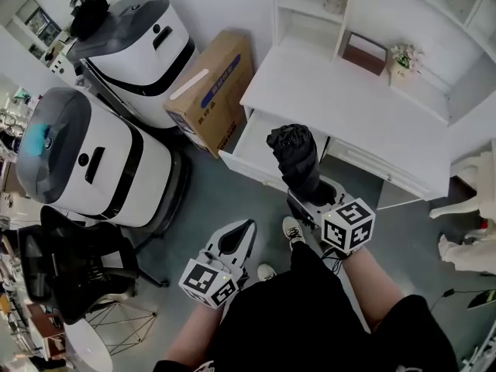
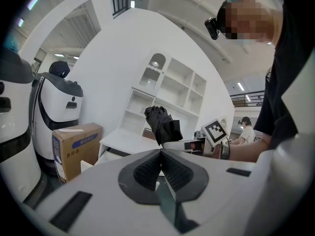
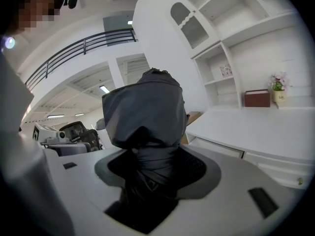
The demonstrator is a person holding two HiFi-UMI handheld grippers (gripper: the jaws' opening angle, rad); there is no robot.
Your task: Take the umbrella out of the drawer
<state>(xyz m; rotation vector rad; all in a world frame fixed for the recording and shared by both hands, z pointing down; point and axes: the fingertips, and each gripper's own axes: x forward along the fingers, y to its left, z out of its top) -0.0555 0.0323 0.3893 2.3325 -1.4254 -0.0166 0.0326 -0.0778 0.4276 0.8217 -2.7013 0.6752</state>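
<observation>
Umbrella (image 1: 295,157) is clamped at one end in the right gripper (image 1: 311,198), held clear above the open drawer (image 1: 246,152). Left gripper (image 1: 235,240) is closed on nothing. Risk: the bulky folded fabric overhangs the grip, and any tilt could let it slip free.

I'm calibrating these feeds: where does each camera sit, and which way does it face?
Head view: on the person's head, facing steeply down at the desk and open drawer; forearms, lap, left gripper and right gripper show.
Left gripper view: on the left gripper, along its shut jaws toward the shelves; torso and right forearm show.
Right gripper view: along jaws clamped on the umbrella, toward the shelves; body at left edge.
Shared: umbrella in all three.
</observation>
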